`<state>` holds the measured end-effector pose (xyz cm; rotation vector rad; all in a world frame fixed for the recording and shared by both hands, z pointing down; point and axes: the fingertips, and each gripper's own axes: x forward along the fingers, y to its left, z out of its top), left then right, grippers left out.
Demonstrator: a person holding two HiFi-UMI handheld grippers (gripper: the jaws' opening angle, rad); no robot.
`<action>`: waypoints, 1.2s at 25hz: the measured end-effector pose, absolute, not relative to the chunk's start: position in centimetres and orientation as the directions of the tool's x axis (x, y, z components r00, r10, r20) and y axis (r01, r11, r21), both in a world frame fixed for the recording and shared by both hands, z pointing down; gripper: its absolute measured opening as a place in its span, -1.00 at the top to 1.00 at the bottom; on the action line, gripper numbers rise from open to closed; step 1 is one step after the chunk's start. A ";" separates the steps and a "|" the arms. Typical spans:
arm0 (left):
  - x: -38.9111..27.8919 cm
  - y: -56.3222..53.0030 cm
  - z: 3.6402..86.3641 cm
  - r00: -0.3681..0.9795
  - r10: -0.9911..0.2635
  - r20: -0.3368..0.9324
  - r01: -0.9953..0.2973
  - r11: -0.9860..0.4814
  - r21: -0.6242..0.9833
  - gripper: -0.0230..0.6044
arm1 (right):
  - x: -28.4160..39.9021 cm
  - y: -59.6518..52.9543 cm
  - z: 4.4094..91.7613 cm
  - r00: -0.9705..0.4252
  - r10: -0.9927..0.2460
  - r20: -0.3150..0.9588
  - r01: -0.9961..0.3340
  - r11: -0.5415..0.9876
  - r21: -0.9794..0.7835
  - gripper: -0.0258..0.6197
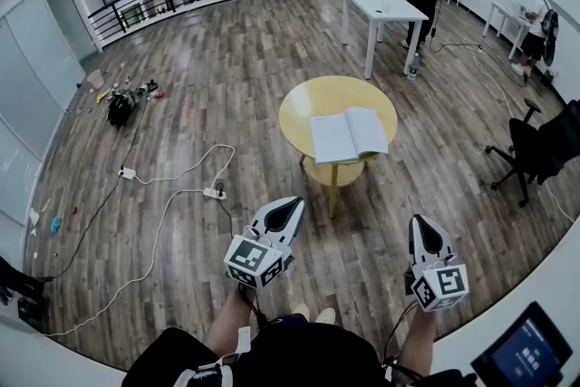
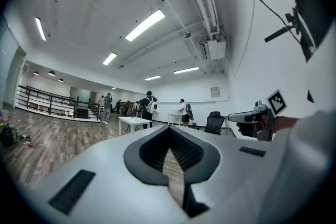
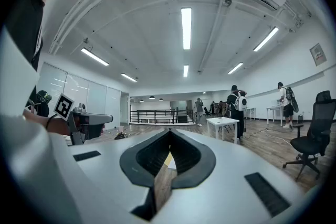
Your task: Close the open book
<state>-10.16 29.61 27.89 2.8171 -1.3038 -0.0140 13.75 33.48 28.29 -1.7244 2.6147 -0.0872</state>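
Clearly you're standing well apart from the round yellow counter (image 1: 328,97), so the step in hand is the approach, and the book is untouched. The open book (image 1: 349,133) lies flat, pages up, toward the counter's near right edge, partly overhanging the rim. Your left gripper (image 1: 295,202) and right gripper (image 1: 420,220) are both held out level in front of you, each with its jaws pressed together and nothing between them. The next move, as I judge it, calls for walking in and lowering one gripper beside an outer page edge. Slip its tip under that half and fold it over the spine, steadying the other half.
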 end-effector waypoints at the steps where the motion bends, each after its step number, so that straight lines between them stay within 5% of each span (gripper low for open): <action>1: -9.8 29.7 27.9 0.645 -0.765 0.008 -0.764 -0.644 0.038 0.93 | 14.1 33.6 28.2 -0.401 -0.916 0.021 -0.915 0.400 -0.046 0.93; 30: -6.5 12.3 29.8 0.623 -0.782 0.019 -0.781 -0.622 0.053 0.93 | 16.5 15.9 30.0 -0.439 -0.898 0.044 -0.898 0.437 -0.050 0.93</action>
